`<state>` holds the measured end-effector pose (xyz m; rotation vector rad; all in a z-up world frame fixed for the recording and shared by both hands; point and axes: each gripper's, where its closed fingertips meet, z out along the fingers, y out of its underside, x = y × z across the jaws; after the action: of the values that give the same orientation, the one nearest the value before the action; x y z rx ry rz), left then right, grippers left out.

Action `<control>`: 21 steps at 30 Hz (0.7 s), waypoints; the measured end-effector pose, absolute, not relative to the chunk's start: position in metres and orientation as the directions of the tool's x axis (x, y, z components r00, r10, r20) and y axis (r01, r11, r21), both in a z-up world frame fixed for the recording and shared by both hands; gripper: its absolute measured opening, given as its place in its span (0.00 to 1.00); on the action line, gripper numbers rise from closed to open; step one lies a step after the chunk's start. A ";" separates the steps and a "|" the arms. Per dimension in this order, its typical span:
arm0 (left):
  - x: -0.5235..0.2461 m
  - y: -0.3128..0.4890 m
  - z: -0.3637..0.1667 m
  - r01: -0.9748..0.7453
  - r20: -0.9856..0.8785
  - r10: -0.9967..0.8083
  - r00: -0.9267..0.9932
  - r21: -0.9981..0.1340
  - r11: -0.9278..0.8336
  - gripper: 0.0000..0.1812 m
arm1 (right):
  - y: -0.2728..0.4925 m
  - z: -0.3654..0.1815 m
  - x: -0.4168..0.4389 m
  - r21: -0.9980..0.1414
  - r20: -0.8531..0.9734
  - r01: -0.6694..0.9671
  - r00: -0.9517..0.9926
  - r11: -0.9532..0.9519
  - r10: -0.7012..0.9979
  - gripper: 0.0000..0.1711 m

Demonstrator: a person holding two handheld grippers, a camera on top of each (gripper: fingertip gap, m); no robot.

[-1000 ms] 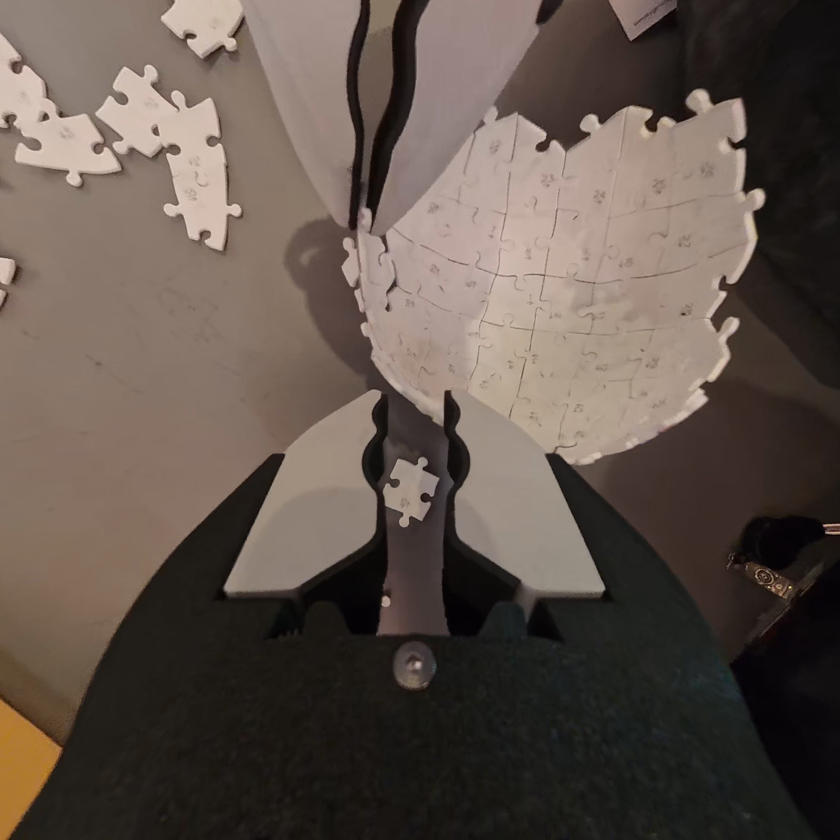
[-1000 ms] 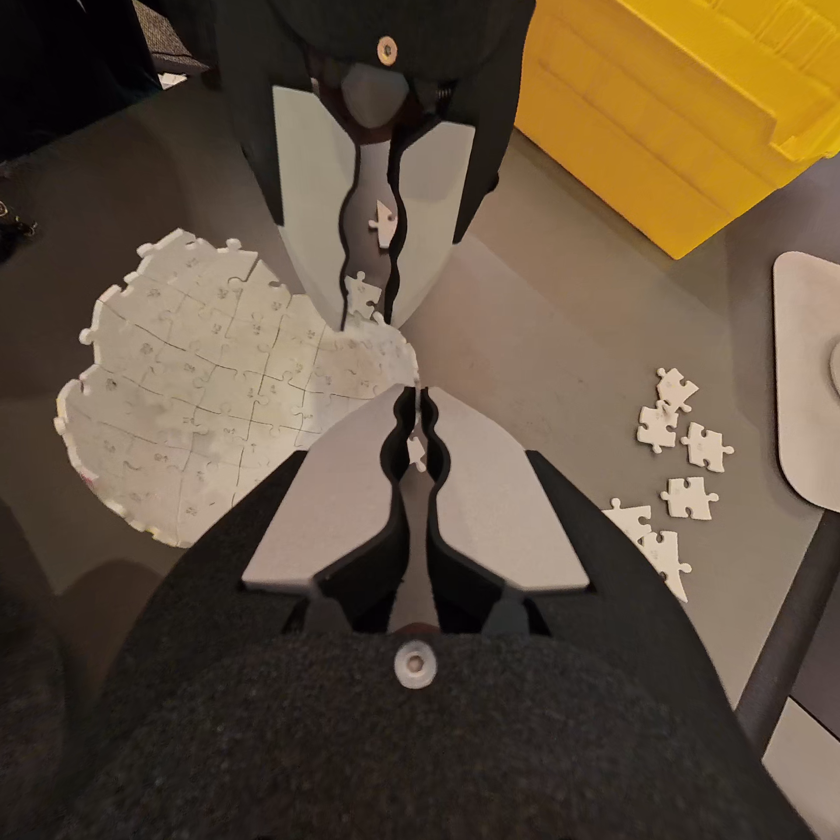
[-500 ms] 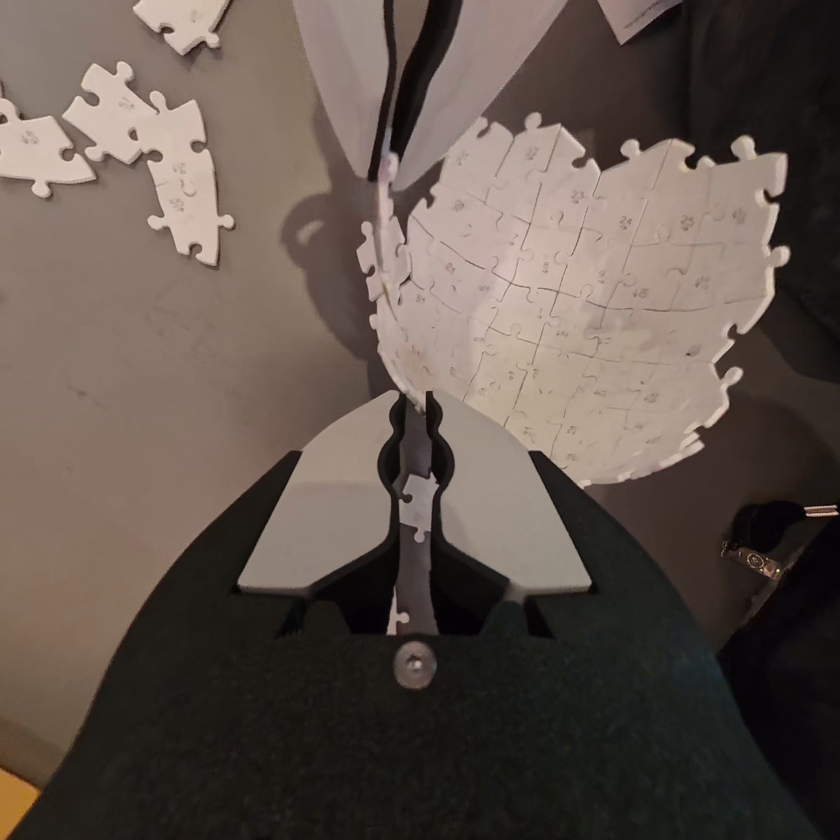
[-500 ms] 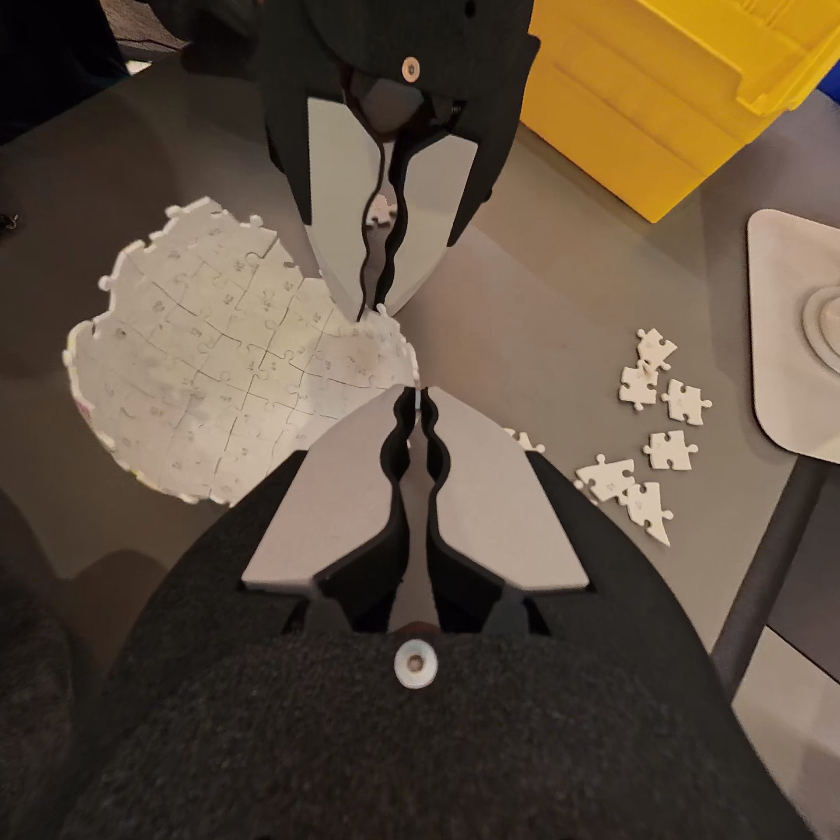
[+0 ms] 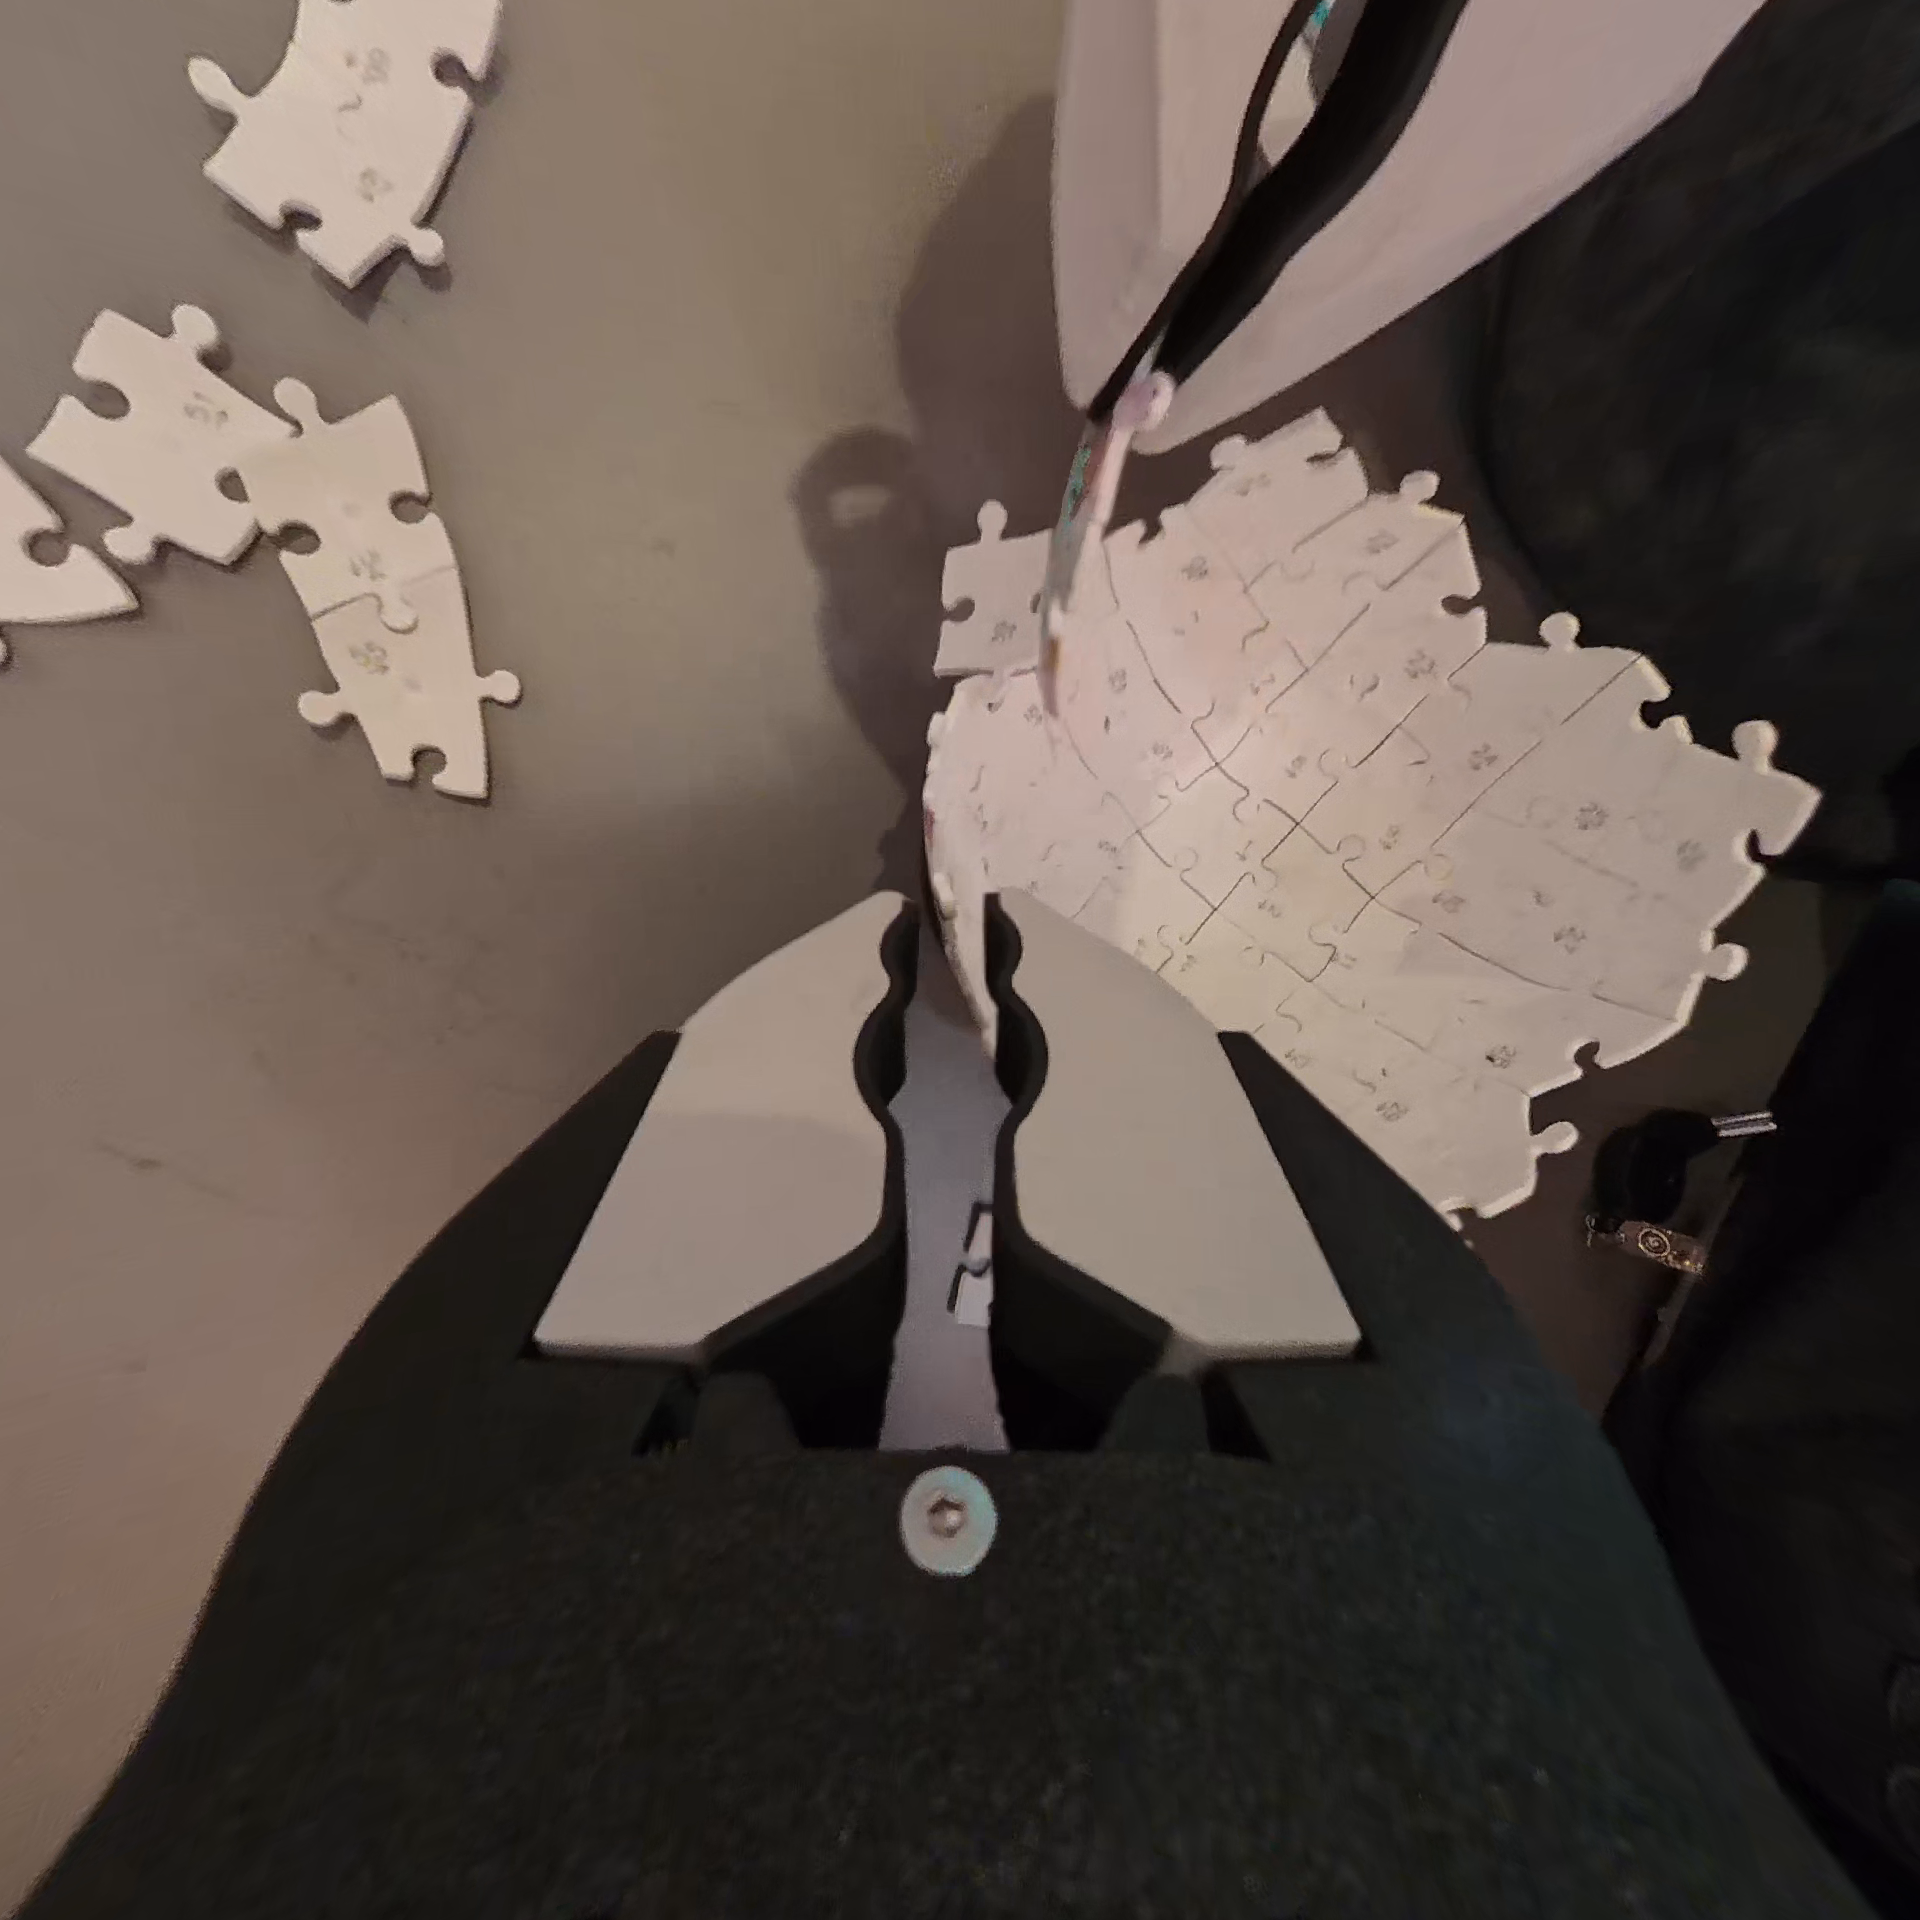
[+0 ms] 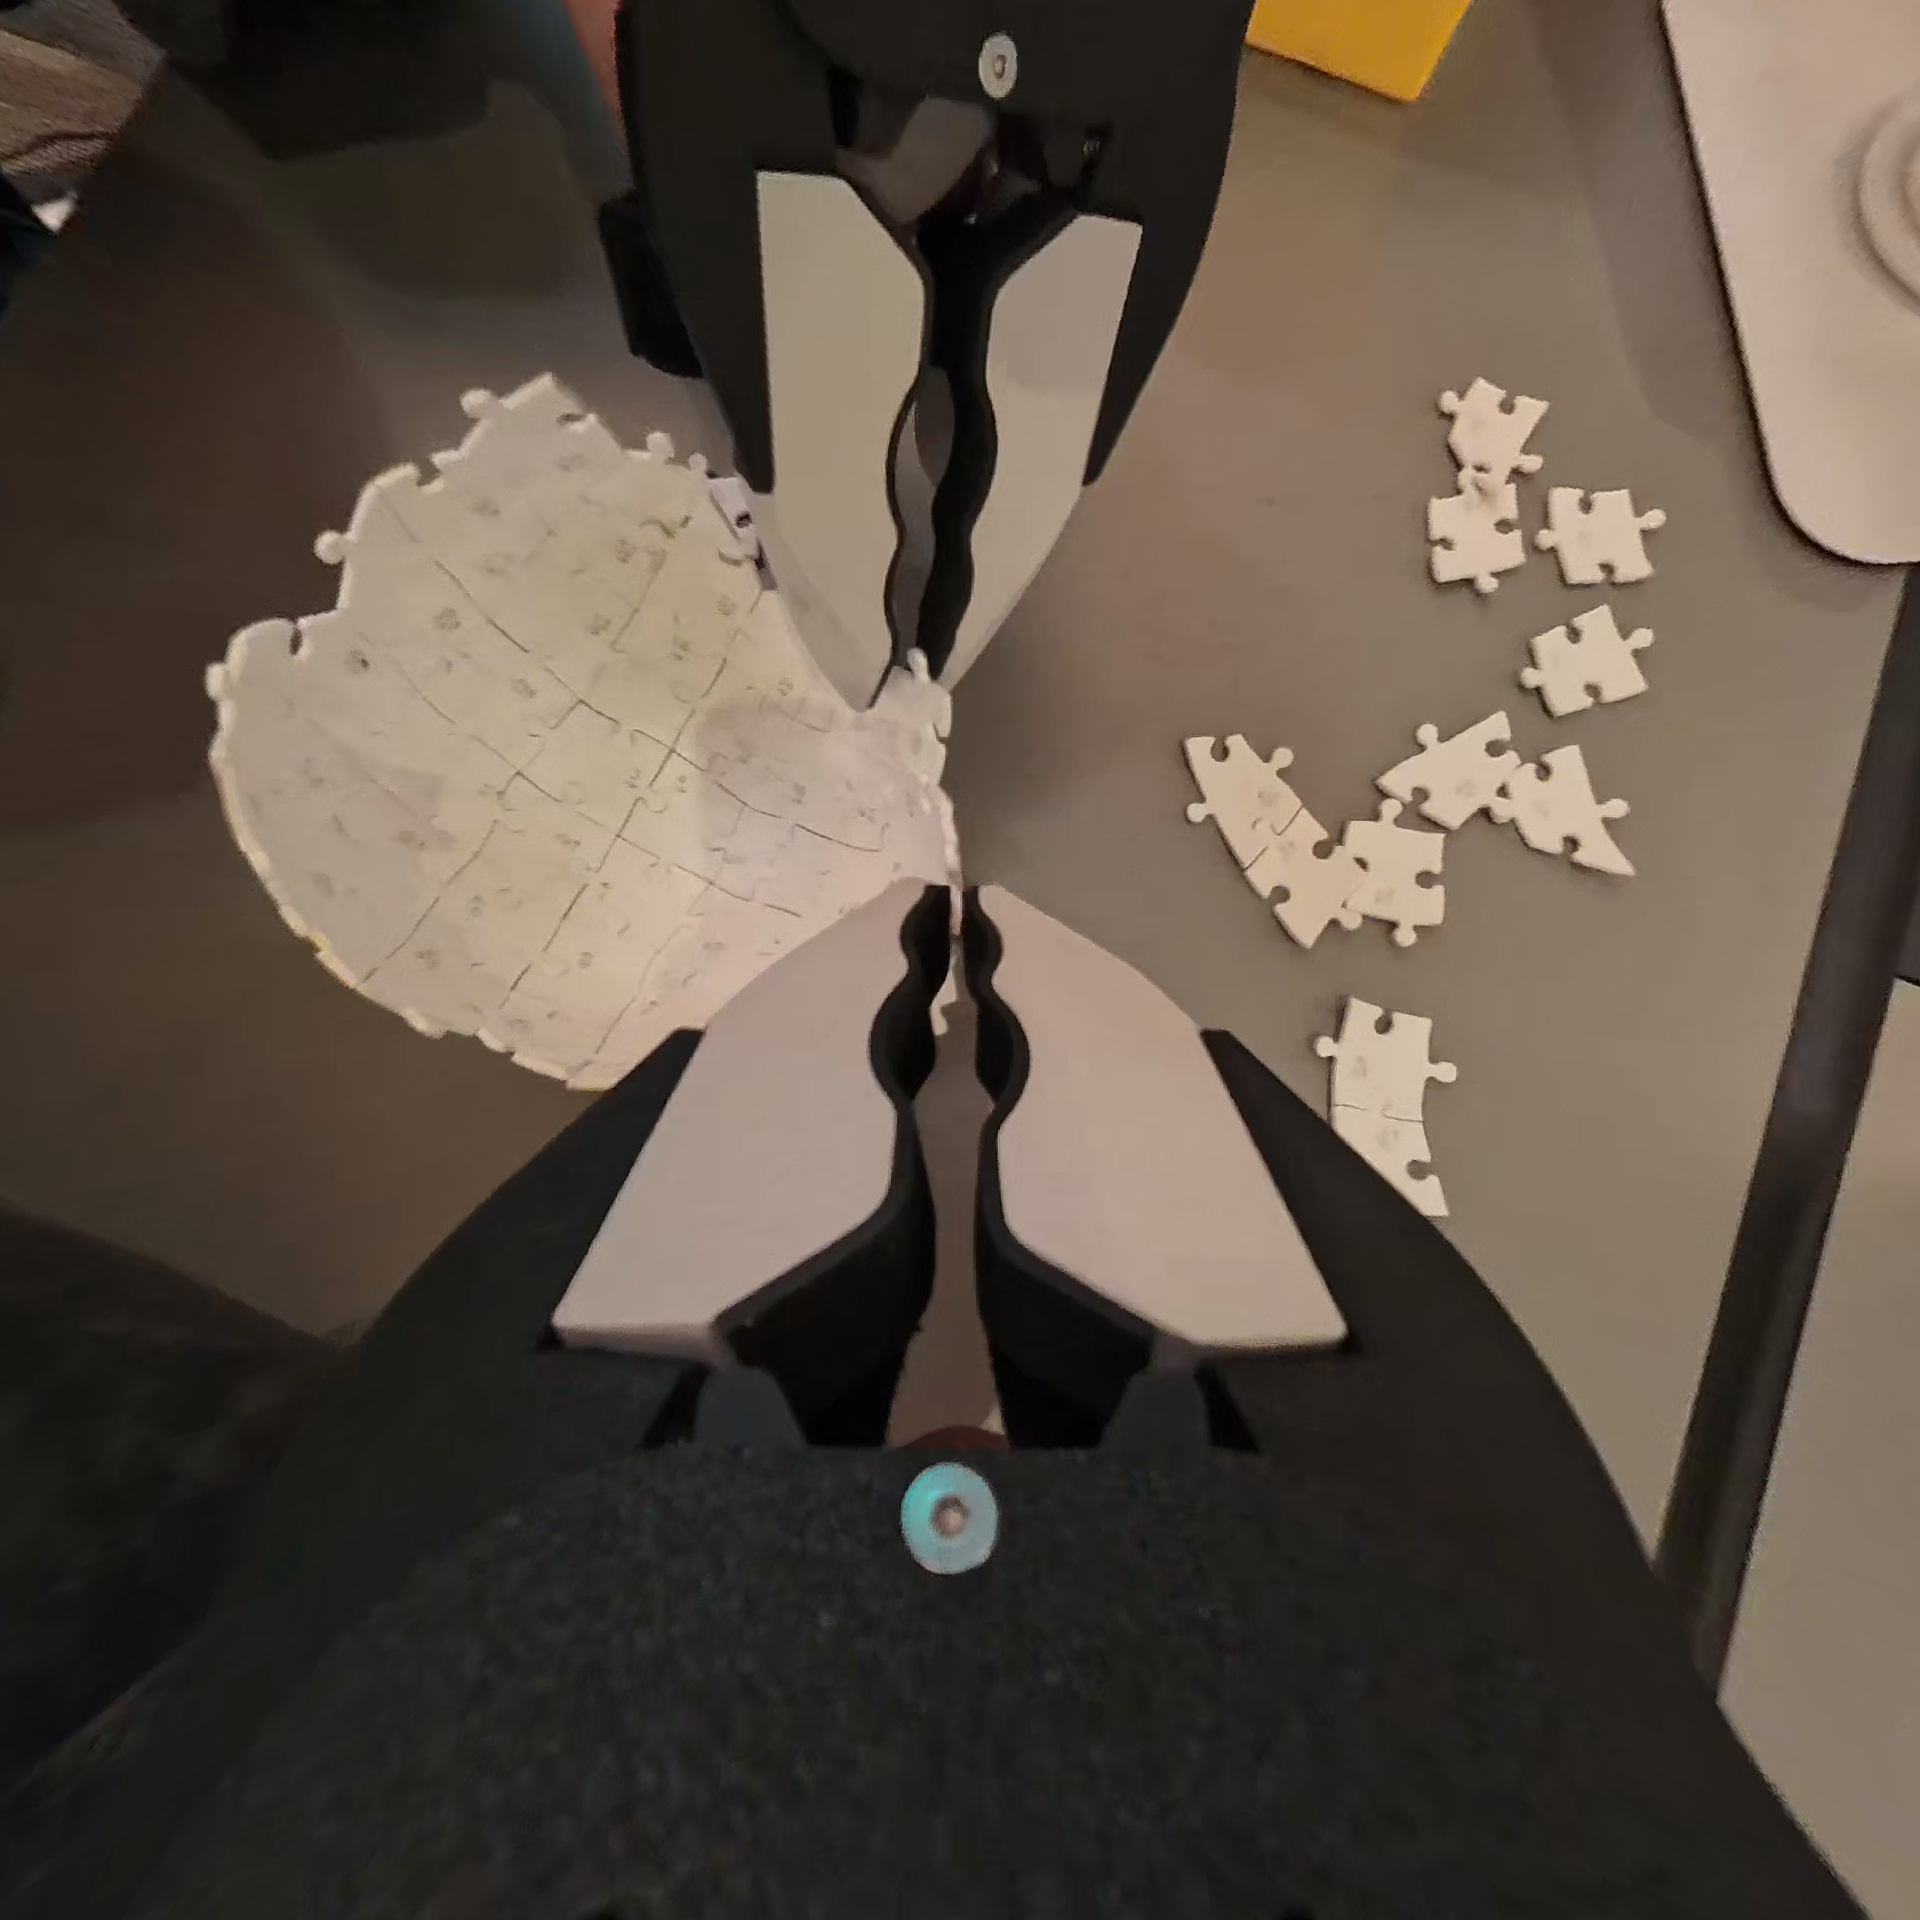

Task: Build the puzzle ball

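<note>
- Grippers face each other across a grey table [image 6: 1195,582], both nipping the rim of a white, curved, half-built puzzle shell [image 5: 1351,831].
- The left gripper [image 5: 951,914] has its jaws nearly together on the shell's near edge; the shell bowl spreads ahead and to its right.
- The right gripper [image 6: 956,899] is likewise closed thin on the opposite rim edge, with the shell to its left.
- Loose white puzzle pieces [image 6: 1455,800] lie on the table to the right gripper's right, apart from the shell.
</note>
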<state>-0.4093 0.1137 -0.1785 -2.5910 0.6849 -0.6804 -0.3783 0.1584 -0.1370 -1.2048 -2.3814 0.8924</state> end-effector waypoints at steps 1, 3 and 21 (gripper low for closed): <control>-0.409 0.115 -0.177 -0.349 0.361 -0.538 0.762 -0.471 -0.810 0.07 | 0.157 -0.136 -0.380 -0.657 0.019 0.605 -0.584 0.450 0.812 0.01; -0.408 0.117 -0.178 -0.336 0.370 -0.533 0.761 -0.479 -0.811 0.07 | 0.153 -0.135 -0.383 -0.653 0.027 0.607 -0.579 0.454 0.815 0.01; -0.406 0.124 -0.179 -0.304 0.369 -0.515 0.773 -0.497 -0.813 0.07 | 0.155 -0.146 -0.395 -0.658 0.070 0.622 -0.511 0.425 0.857 0.01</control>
<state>-0.4056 0.1241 -0.1792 -2.5540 0.6205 -0.7010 -0.3948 0.1549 -0.1463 -1.2595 -2.2877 0.8098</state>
